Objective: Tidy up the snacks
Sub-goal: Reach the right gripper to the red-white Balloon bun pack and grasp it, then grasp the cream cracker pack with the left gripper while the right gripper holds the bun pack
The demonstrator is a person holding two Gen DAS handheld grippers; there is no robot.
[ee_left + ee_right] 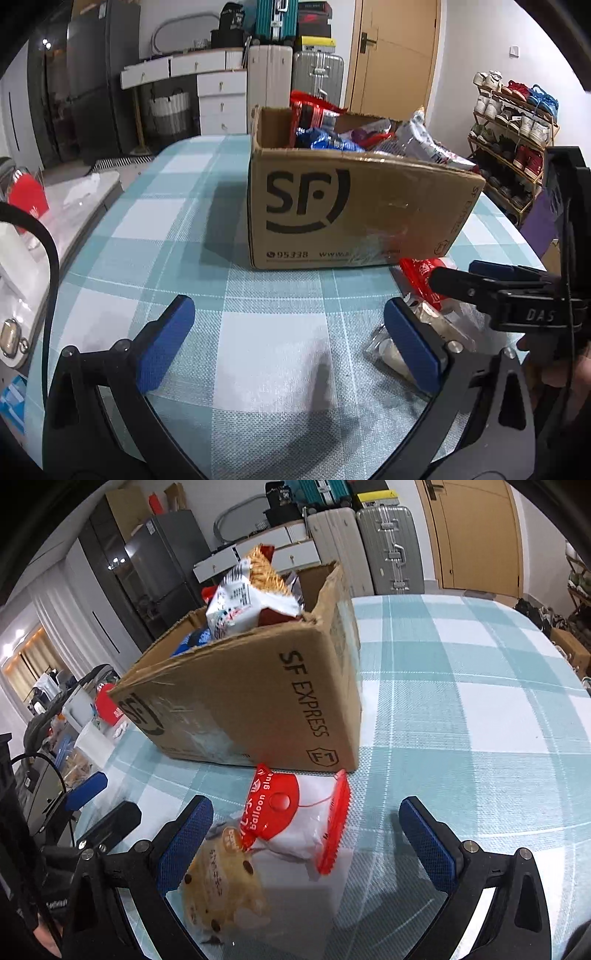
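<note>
A: Where are we w/ the snacks?
B: Most are already in the cardboard box (354, 206). Two packets are left on the checked tablecloth (258, 350), right at the box's near corner: a red-and-white packet (295, 819) almost touching the box wall, and a clear cookie bag (221, 890) just in front of it, overlapping it
A: So step = pick up?
B: Looks like the approach, nothing gripped yet. Right gripper (306, 845) is tilted down over both packets, jaws wide, pads not pressing on anything
A: Left one?
B: Left gripper (291, 343) also spread wide and empty, angled down at bare cloth in front of the box, packets off by its right finger
A: Next?
B: Prob. lower the right, close on one packet only, lift over the box rim. Crinkly film, could slip
</note>
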